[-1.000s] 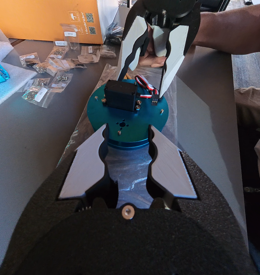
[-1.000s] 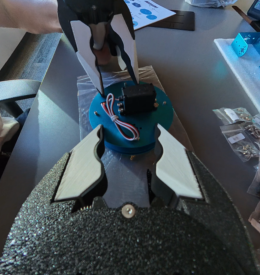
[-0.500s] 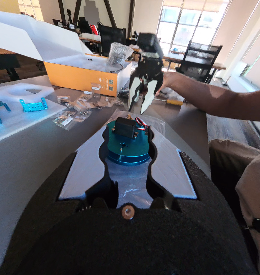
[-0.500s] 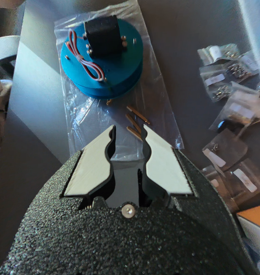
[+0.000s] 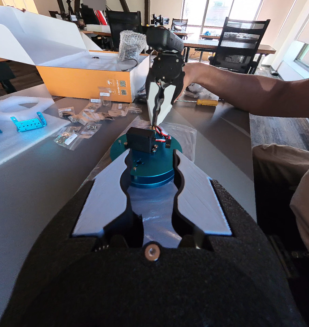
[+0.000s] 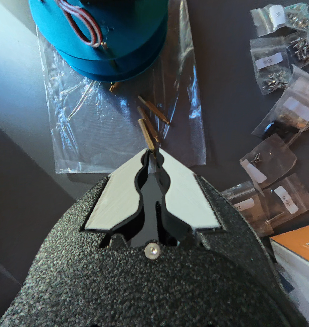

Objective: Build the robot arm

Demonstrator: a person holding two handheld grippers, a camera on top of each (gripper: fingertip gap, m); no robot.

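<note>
A dark grey worktop (image 5: 35,177) in a bright office with black chairs and tall windows carries an open orange cardboard box (image 5: 83,81), a white foam sheet (image 5: 17,131) with a blue metal bracket (image 5: 28,123), a scatter of small hardware bags (image 5: 83,120) and a yellow-handled screwdriver (image 5: 206,102). In the middle lies a clear plastic bag (image 6: 97,132), and on it stands a teal round base (image 5: 150,169) with a black servo (image 5: 140,142) on top and a red-and-white cable (image 6: 83,23). The left tool (image 5: 151,154) sits low and level, its fingers spread to either side of the base — whether they touch it I cannot tell. The right tool (image 6: 152,151), held by a bare forearm (image 5: 247,93), points steeply down beyond the base, its tips pinching the end of a brass standoff (image 6: 147,135) — two more standoffs (image 6: 153,110) lie just beside it on the bag.
</note>
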